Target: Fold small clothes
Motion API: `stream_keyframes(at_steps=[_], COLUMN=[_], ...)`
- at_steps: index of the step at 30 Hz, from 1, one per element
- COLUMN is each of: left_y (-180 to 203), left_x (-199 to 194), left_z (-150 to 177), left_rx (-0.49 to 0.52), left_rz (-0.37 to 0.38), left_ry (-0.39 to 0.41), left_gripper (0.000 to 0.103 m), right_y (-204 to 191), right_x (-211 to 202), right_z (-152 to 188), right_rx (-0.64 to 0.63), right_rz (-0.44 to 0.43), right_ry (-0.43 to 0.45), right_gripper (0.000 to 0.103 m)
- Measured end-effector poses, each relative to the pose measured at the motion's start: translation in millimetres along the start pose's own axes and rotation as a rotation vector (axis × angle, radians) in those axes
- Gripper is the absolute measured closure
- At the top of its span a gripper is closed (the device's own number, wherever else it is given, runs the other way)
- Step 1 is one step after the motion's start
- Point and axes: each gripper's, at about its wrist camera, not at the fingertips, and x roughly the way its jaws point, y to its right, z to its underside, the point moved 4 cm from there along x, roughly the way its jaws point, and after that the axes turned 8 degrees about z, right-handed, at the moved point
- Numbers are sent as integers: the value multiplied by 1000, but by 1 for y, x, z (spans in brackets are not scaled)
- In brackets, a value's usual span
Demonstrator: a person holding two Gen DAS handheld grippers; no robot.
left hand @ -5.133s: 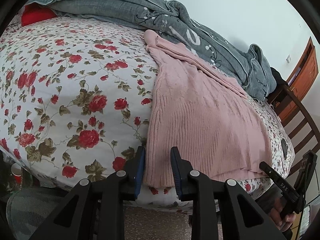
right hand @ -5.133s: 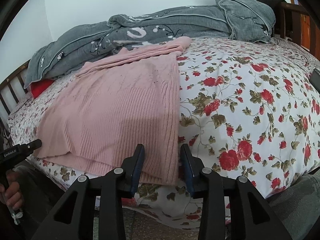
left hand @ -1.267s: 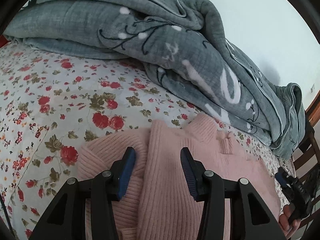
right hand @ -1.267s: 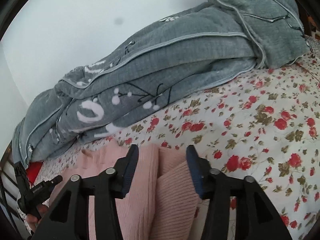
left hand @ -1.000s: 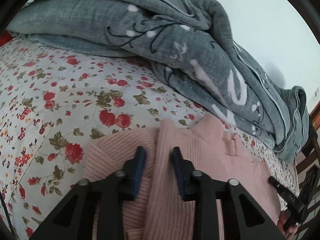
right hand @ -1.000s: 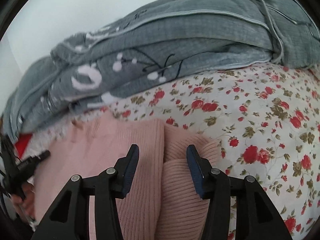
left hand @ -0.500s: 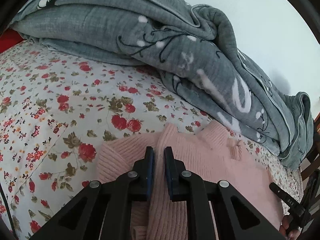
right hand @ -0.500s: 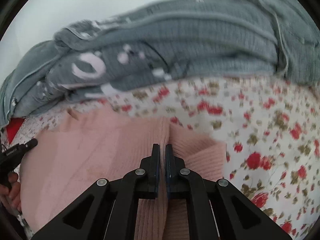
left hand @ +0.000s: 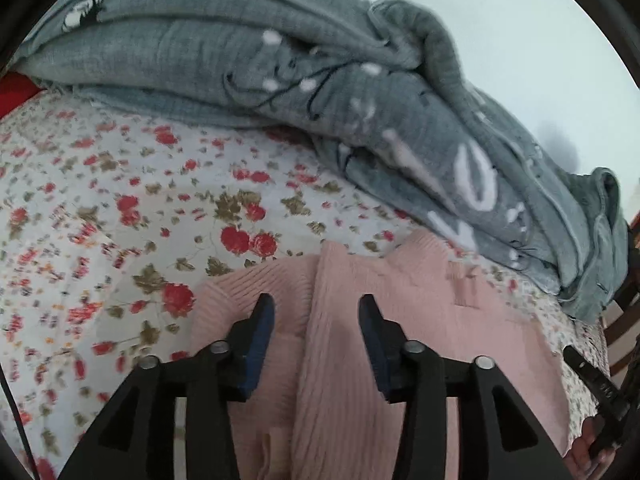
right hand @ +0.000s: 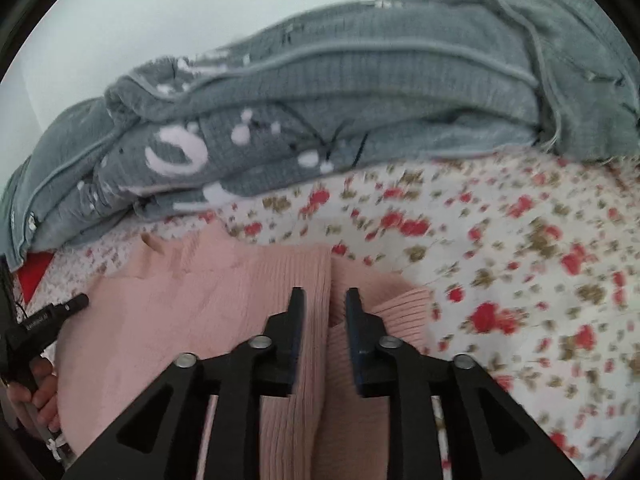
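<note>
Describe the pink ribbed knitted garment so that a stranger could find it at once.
Find the bed with the white sheet printed with red roses. In front of the crumpled grey quilt lies the pink ribbed knitted garment, folded flat. It is the only plain pink thing there, with fine knitted ribs.

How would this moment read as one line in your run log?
fold small clothes | left gripper: jaws opening over pink sweater | right gripper: jaws opening, sweater fold between | floral bedsheet

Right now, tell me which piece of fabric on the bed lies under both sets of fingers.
The pink ribbed sweater, lying flat nearest the camera; the grey blanket is heaped farther back, and the floral sheet covers the bed.
</note>
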Motion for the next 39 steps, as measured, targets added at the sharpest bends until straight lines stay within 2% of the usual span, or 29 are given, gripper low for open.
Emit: stream_keyframes(at_steps=[2, 4, 5, 10, 15, 18, 24, 29, 30, 32, 35, 39], left_y=[1, -2, -5, -18, -32, -40, -36, -39, -39, -36, -32, -34], left_x=[-21, -44, -52, -76, -71, -60, -39, -22, -19, -16, -16, -16], left_z=[1, 7, 12, 51, 72, 75, 64, 55, 54, 55, 56, 58], left_rx=[8, -10, -21, -38, -67, -103, -134, -195, -188, -160, -124, -127], left_rz=[9, 29, 40, 74, 117, 162, 202, 205, 187, 154, 120, 130], left_ry=[33, 69, 75, 45, -13, -54, -89, -54, -44, -34, -32, -35], left_gripper=[48, 43, 37, 34, 34, 34, 35, 39, 44, 46, 52, 65], right_y=[3, 7, 10, 19, 20, 19, 17, 13, 13, 13, 13, 14], right_x=[-24, -39, -45, -47, -24, -16, 0, 8, 8, 7, 7, 6], right_z=[0, 5, 10, 40, 62, 62, 61, 58, 58, 59, 60, 60], right_rx=[11, 19, 19, 17, 40, 52, 77, 74, 72, 66, 67, 69], right_rz=[-38, -53, -52, -62, -113, -128, -147, -143, -142, -136, -137, -151], right_ry=[23, 30, 29, -20, -129, -146, -167, -163, -159, -151, -151, -152], right_gripper=[46, 42, 39, 38, 39, 39, 38, 38, 38, 40, 49, 65])
